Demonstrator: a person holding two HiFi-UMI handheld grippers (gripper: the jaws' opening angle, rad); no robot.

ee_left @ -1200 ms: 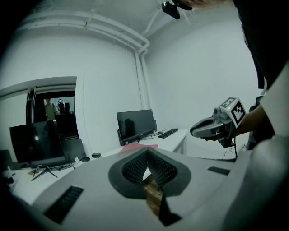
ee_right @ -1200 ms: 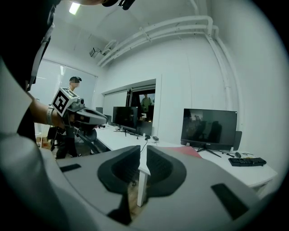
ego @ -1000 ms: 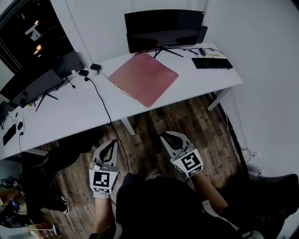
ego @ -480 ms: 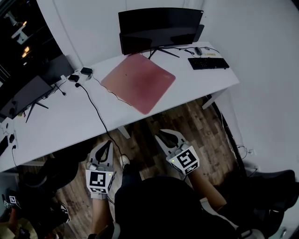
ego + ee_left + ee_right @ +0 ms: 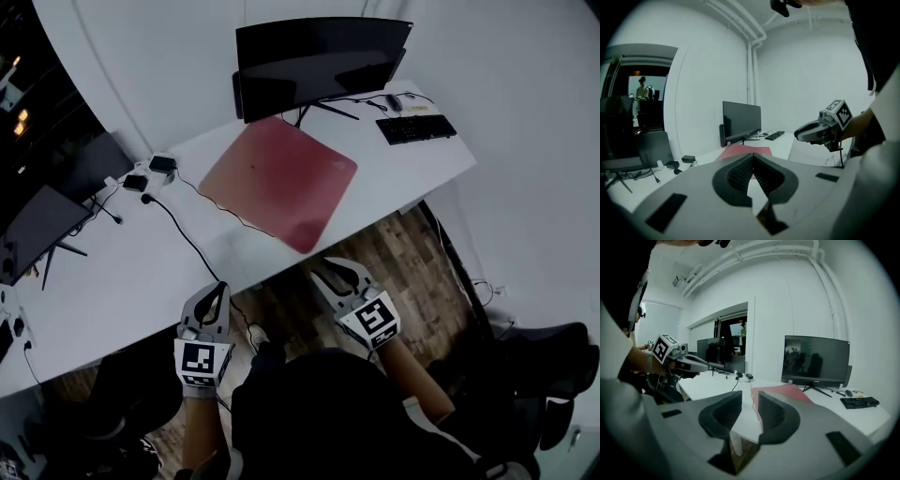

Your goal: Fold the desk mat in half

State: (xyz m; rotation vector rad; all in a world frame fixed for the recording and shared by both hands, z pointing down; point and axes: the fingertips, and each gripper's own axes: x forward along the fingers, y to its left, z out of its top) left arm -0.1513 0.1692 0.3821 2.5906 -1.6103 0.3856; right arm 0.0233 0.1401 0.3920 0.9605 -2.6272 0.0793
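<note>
**Head view.** A flat, reddish-pink, square desk mat [image 5: 278, 184] lies unfolded on the white tabletop [image 5: 122, 272], just in front of the dark curved monitor [image 5: 319, 56] and turned so that one corner reaches the tabletop's front edge. A black cable [image 5: 192, 246] runs beside the mat's left edge, and a black keyboard [image 5: 416, 128] sits well apart at the right. The left tongs [image 5: 217, 292] and the right tongs [image 5: 330, 272] hang over the wooden floor, short of the tabletop, and neither touches the desk mat. Folding is judged not yet begun.

**Left gripper view.** The left tongs [image 5: 752, 157] are pressed together at their tips with nothing between them. The desk mat [image 5: 743, 152] appears beyond them as a thin, even red sheet with no visible curl. Its surface looks matte and plain.

**Right gripper view.** The right tongs [image 5: 750, 399] stand slightly spread and have just been opening; the gap is empty. The desk mat [image 5: 783, 392] lies ahead, below the monitor.

**Handling, as a judgement.** The desk mat is probably light, soft and limp, with an underside that grips the tabletop. It should bend without creasing sharply, and may sag if lifted at one point. The corner at the front edge offers the easiest pinch. Two adjacent corners, one per tongs, would carry an edge across evenly.
</note>
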